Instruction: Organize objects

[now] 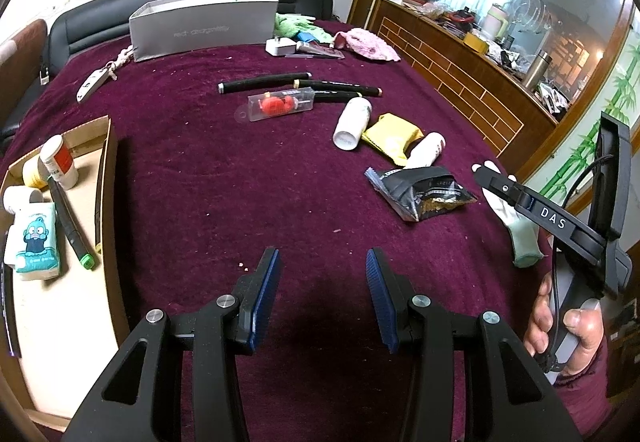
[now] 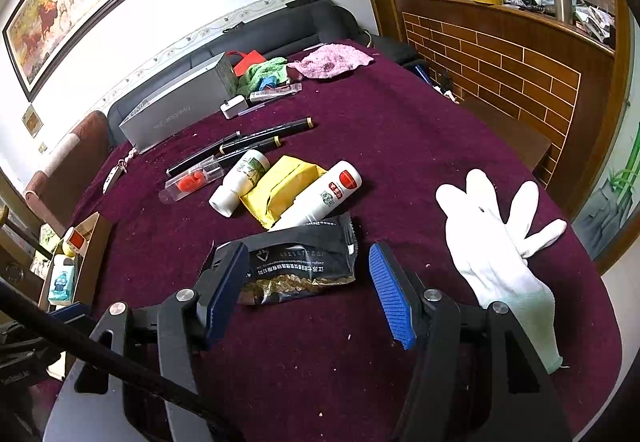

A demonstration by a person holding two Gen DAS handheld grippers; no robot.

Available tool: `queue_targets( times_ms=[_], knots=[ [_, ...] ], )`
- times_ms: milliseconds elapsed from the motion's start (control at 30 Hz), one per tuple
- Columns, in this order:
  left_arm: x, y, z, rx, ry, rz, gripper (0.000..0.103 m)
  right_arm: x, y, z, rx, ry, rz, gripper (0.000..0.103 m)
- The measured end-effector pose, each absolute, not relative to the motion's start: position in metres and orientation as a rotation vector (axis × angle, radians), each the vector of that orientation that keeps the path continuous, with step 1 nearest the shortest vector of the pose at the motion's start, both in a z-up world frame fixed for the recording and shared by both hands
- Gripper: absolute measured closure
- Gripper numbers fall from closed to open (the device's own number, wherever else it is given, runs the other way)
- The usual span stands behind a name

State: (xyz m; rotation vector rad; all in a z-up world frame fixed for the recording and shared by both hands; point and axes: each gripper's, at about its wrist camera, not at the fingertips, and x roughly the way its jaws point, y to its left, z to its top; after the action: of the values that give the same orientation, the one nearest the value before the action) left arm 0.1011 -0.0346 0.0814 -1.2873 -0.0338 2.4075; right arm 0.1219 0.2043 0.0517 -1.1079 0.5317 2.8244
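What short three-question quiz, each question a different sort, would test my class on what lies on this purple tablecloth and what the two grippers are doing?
1. True or false: the right gripper is clamped on the black snack packet.
2. Multiple choice: the yellow packet lies between A) two white bottles, B) two black markers, C) the grey box and the pink cloth.
3. Fill in: the white glove lies to the ____ of the black snack packet in the right wrist view.

Key
1. False: its jaws stand open, the packet lying just ahead of them. The left gripper is open too, over bare cloth.
2. A
3. right
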Motion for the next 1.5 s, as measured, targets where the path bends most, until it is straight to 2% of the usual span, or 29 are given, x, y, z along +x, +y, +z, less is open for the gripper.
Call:
queue_targets(
  times_ms=[233,733,900,1100,1500],
  knots=[
    [0.097,-0.037,0.075,-1.311,-0.063,2.417,0.064,0.118,0.201,0.047,-1.106,0.502,2.826,0.041],
    [0.077,-0.055,0.079,-1.323,-0.165,2.518,0.064,0.114,0.215,0.035,-1.003,0.625,2.868,0.037],
    [0.056,-0.041,0.074,-1.332,-0.189,2.502,0.064,0.114,0.217,0.031,-0.991,0.657,2.879,0.037],
    [0.0,0.013,0.078,-1.188,0.006,2.499,0.065,0.118,0.222,0.031,-0.958,0.691,2.865,0.036],
    [-0.066,0.088,0.045,-1.177,0.271,2.389,0.065,0.116,0.222,0.028,-0.978,0.69,2.863,0.033]
  ],
)
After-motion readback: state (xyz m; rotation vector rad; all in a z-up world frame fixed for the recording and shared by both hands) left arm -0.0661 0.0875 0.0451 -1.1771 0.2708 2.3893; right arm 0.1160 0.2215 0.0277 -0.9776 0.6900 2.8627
